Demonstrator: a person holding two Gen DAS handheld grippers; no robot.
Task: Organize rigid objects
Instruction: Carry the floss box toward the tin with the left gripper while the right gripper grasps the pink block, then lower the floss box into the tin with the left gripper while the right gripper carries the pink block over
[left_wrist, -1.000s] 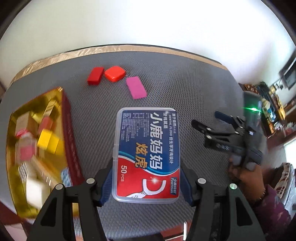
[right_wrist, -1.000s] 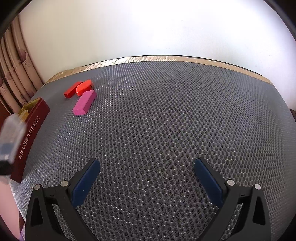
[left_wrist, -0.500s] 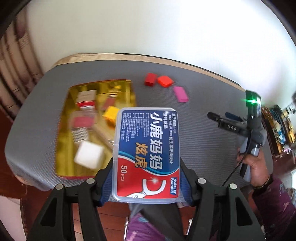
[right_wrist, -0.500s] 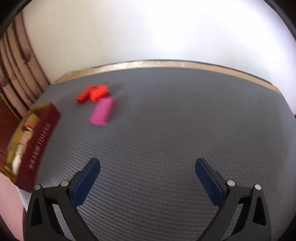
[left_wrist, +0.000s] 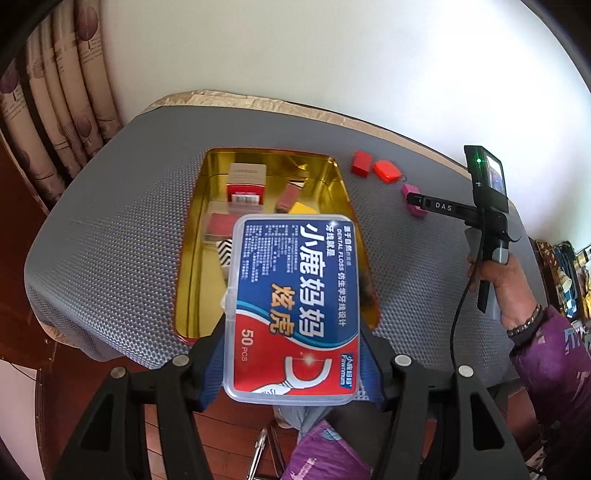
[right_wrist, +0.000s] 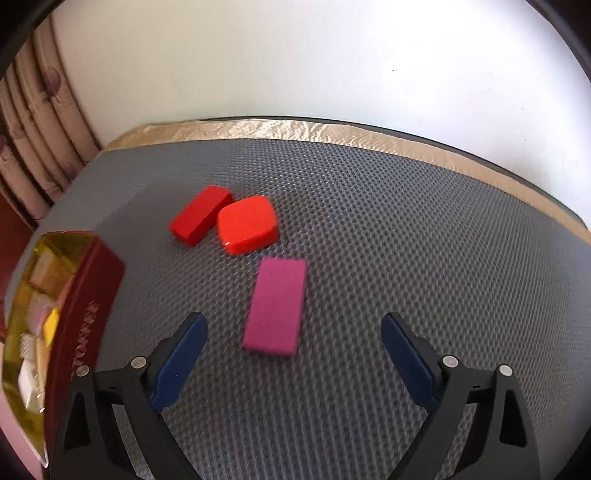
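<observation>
Left gripper (left_wrist: 291, 363) holds one floss box (left_wrist: 295, 306); three blocks (right_wrist: 275, 304) lie loose.

Mat (right_wrist: 369, 229) bare rightward; red blocks (right_wrist: 201, 214) crowd magenta block (right_wrist: 277, 306).

Tin (left_wrist: 192, 236) contents partly hidden behind floss box (left_wrist: 295, 306); magenta block (left_wrist: 413, 201) half covered by right hand-held gripper (left_wrist: 413, 199); tin blurred.

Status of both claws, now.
Left claw: shut on the floss box.
Right claw: open and closing, holding nothing; the pink block lies between its fingers, untouched.
</observation>
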